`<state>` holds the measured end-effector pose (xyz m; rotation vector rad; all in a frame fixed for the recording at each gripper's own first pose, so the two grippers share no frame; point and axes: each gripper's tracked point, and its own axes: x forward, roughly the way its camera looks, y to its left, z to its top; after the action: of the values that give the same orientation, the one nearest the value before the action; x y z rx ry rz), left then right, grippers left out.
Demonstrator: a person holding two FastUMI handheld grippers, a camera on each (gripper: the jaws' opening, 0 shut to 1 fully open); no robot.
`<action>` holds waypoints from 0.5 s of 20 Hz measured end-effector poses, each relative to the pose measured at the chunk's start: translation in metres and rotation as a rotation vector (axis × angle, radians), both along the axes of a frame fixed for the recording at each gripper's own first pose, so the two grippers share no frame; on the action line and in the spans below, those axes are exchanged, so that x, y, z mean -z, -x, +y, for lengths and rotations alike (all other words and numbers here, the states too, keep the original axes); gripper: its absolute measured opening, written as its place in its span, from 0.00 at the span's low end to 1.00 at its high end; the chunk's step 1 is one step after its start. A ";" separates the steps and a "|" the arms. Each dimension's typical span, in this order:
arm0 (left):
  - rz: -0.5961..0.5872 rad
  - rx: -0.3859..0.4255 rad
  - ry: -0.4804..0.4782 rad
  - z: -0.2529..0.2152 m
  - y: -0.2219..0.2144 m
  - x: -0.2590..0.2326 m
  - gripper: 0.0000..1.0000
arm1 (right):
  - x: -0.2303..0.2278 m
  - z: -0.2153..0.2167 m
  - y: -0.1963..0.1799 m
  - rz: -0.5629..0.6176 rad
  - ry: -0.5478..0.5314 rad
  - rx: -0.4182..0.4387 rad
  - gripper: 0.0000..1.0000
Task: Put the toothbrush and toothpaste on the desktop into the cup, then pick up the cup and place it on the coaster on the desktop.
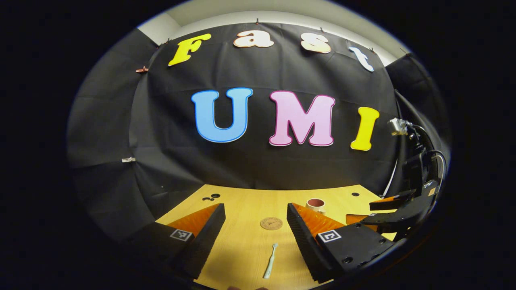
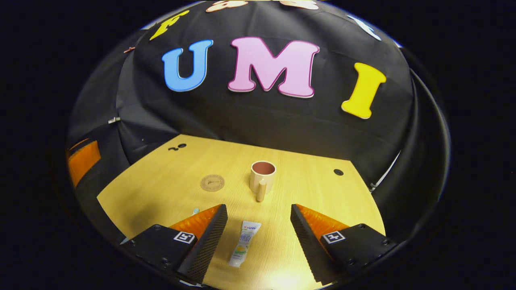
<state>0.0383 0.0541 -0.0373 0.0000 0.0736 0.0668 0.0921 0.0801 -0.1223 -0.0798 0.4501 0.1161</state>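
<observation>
1. Left gripper [image 1: 256, 225]: jaws spread wide and holding nothing. The toothbrush [image 1: 270, 262] lies flat on the desktop [image 1: 242, 245] between them, nearer the right jaw, head pointing away. It is slim and pale. The gripper appears lined up over it for a grab.
2. Coaster [image 1: 271, 223]: a round tan disc beyond the jaw tips, between them, bare.
3. Cup [image 1: 315, 204]: stands upright just past the right jaw's tip, cream outside and reddish inside. Nothing can be seen inside it.
4. Right gripper [image 2: 258, 225]: jaws likewise spread, gripping nothing. The toothpaste [image 2: 244, 243] lies flat between them, closer to the left jaw, cap end nearest the camera. The tube is white with printing.
5. Judgement: both items untouched; loading the cup has not begun.
</observation>
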 end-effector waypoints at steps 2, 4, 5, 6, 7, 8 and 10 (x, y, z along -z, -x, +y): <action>0.025 -0.037 0.011 0.010 0.001 0.009 0.97 | 0.022 0.002 -0.006 0.075 -0.007 -0.009 0.98; 0.049 -0.074 0.016 0.019 0.003 0.019 0.97 | 0.050 0.004 -0.004 0.165 -0.011 -0.015 0.98; 0.060 -0.094 0.017 0.023 0.003 0.024 0.97 | 0.063 0.005 -0.002 0.211 -0.010 -0.017 0.98; 0.072 -0.114 0.017 0.027 0.004 0.029 0.97 | 0.074 0.007 -0.004 0.245 -0.009 -0.024 0.98; 0.086 -0.134 0.020 0.031 0.004 0.034 0.97 | 0.084 0.009 -0.004 0.273 -0.002 -0.031 0.98; 0.102 -0.152 0.027 0.034 0.005 0.041 0.97 | 0.092 0.010 -0.002 0.303 0.007 -0.038 0.98; 0.127 -0.186 0.043 0.037 0.006 0.050 0.98 | 0.111 0.012 -0.001 0.360 0.016 -0.054 0.98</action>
<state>0.0324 0.0915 -0.0871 -0.0462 0.2015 0.2516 0.0927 0.0920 -0.2331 -0.0868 0.8083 0.1812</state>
